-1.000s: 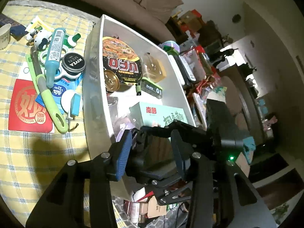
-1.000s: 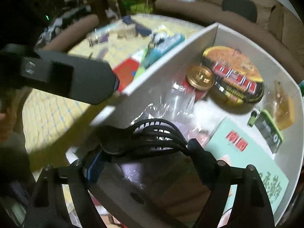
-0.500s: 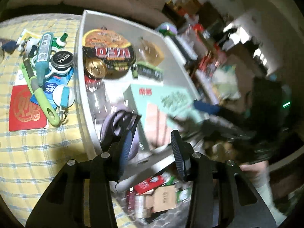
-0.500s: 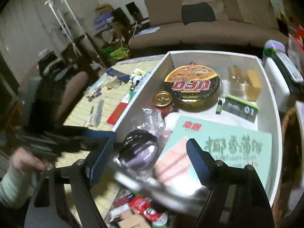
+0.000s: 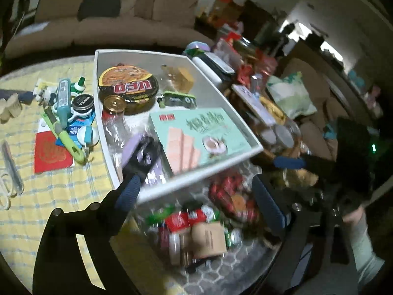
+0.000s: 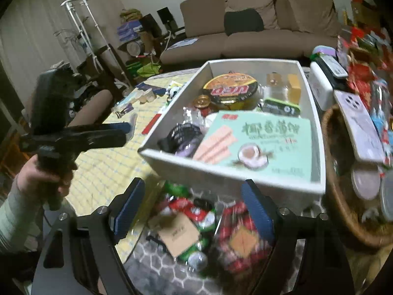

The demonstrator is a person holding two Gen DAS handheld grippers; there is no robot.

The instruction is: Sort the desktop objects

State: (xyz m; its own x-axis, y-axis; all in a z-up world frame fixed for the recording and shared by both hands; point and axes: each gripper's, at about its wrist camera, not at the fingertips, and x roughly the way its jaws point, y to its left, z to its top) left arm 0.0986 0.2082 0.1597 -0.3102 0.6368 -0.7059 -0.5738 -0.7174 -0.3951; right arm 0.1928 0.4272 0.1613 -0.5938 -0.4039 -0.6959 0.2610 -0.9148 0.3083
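Desktop objects awaiting sorting lie in two groups: those already inside the white storage box [image 5: 179,177], and loose items on the yellow checked tablecloth [image 5: 61,191] to its left. Inside the box, the purple-and-black hand grip trainer [image 5: 145,157] lies in the near left corner, beside the mint-green wafer biscuit box [image 5: 196,132], with the UFO instant noodle bowl [image 5: 127,88] at the far end. The left gripper [image 5: 196,196] hangs over the near wall of the box, its jaws opening and nothing between them; only blurred snack packets [image 5: 196,223] on the surface below show through the gap. The right gripper [image 6: 194,199] also stands wide and empty, aimed at the same near wall [image 6: 221,174]. The loose items, including the green-handled tool [image 5: 63,135], the Nivea tin [image 5: 82,102] and the red envelope [image 5: 51,154], lie to the left of the box. The green-handled tool's long axis runs roughly parallel to the box's left wall. In the right wrist view the left gripper [image 6: 122,130] sits on the tablecloth side, so the left hand is judged nearer to the unsorted group.
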